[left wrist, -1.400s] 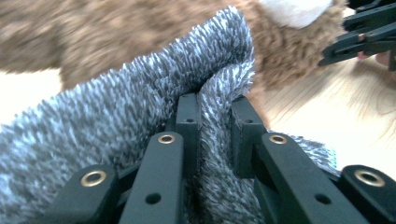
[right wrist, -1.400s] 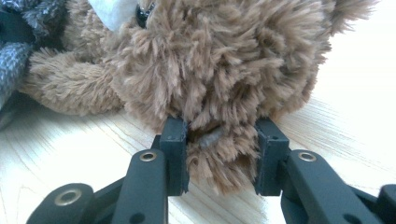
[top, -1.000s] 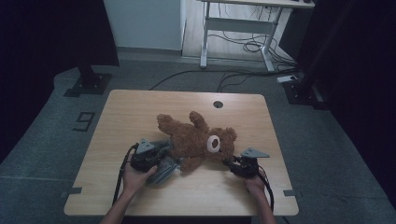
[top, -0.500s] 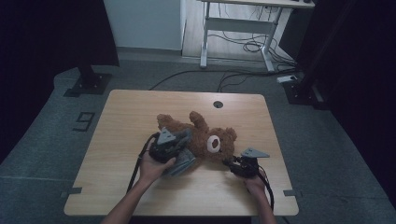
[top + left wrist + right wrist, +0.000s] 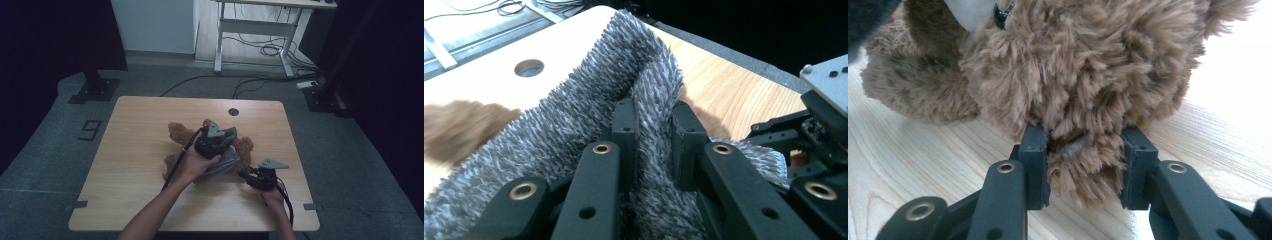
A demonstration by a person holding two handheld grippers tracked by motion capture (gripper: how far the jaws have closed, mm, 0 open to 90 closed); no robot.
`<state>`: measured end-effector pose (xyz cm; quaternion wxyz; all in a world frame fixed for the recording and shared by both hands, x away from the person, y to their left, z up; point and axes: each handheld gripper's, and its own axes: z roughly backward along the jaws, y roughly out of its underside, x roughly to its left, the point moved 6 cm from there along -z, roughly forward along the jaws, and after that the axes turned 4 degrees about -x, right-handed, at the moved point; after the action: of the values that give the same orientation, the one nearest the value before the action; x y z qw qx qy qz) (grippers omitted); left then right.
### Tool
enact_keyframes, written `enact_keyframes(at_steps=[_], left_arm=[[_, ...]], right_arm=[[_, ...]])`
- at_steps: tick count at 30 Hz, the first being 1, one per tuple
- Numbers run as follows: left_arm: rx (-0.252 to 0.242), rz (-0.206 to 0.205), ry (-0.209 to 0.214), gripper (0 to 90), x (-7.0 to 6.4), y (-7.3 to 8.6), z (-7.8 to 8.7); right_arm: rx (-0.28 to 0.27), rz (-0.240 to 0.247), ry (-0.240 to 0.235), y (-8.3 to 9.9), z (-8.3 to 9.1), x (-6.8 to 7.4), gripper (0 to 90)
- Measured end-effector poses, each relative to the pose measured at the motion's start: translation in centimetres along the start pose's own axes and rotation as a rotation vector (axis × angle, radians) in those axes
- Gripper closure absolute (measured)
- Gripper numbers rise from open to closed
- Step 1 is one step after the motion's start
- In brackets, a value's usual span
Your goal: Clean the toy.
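**Two grippers on a teddy bear and its grey cloth**

A brown teddy bear (image 5: pixel 180 134) lies on the light wooden desk (image 5: pixel 135 165), a little right of the middle, with a limb reaching toward the desk's far left. A grey fuzzy cloth (image 5: pixel 224 162) is draped over the bear's middle.

The left hand-held gripper (image 5: pixel 216 140) is held above the bear, the person's left hand (image 5: pixel 192 165) wrapped around its body and its cable trailing back along the forearm. In the left gripper view its two black jaws pinch a raised fold of the grey cloth (image 5: pixel 644 90), with the pile bunched between the pads; the fold stands up from the jaws toward the far edge of the desk, where a round hole (image 5: pixel 529 67) shows in the desk top.

The right hand-held gripper (image 5: pixel 252 175) sits low at the bear's right side, near the front right part of the desk. In the right gripper view its jaws stand partly apart and close on a tuft of the teddy bear (image 5: pixel 1083 100), brown fur filling the gap between them just above the wood.
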<state>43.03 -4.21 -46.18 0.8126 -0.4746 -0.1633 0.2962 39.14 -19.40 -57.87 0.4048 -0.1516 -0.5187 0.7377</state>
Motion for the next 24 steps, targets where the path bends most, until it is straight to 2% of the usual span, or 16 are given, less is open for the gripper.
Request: enact_keyframes(at_steps=[2,3,4,5,8,14,15,18,20,22,23,24], left_arm=[[0.007,-0.009,0.001,76.6,-0.3,-0.1,-0.5],[0.024,-0.016,0.008,76.6,-0.7,-0.1,-1.6],[0.024,-0.016,0.008,76.5,-0.7,-0.1,-1.6],[0.031,-0.018,0.009,76.5,-1.0,0.0,-2.3],[0.036,-0.019,0.006,76.5,-0.9,0.2,-2.6],[0.048,-0.003,-0.007,76.3,0.2,1.1,-1.9],[0.048,0.000,-0.016,76.3,0.5,1.2,-1.8],[0.080,-0.023,-0.084,76.5,1.8,2.0,-1.1],[0.094,-0.017,-0.090,76.6,2.4,2.4,-0.9],[0.092,0.014,-0.089,76.6,3.3,3.2,-0.3],[0.074,0.040,-0.080,76.7,3.7,3.7,0.5],[0.074,0.040,-0.080,76.7,3.7,3.7,0.5]], right_arm=[[-0.001,0.000,0.001,0.0,0.0,0.0,63.2],[-0.001,0.000,0.001,0.0,0.0,0.0,63.2],[0.000,-0.001,0.002,0.0,0.0,0.0,63.3],[0.001,-0.003,0.002,0.0,0.0,0.0,63.2],[0.003,-0.007,0.003,0.0,0.0,0.0,63.2],[0.011,0.003,0.006,0.1,0.0,0.0,63.3],[0.013,0.004,0.006,0.1,0.0,0.0,63.3],[0.013,0.000,0.007,0.1,-0.1,0.0,63.4],[0.014,-0.003,0.004,0.1,0.0,0.0,63.5],[0.015,-0.003,0.003,0.1,0.0,0.0,63.5],[0.015,0.000,0.001,0.1,0.0,0.0,63.8],[0.015,0.001,0.001,0.1,0.0,0.0,64.0]])
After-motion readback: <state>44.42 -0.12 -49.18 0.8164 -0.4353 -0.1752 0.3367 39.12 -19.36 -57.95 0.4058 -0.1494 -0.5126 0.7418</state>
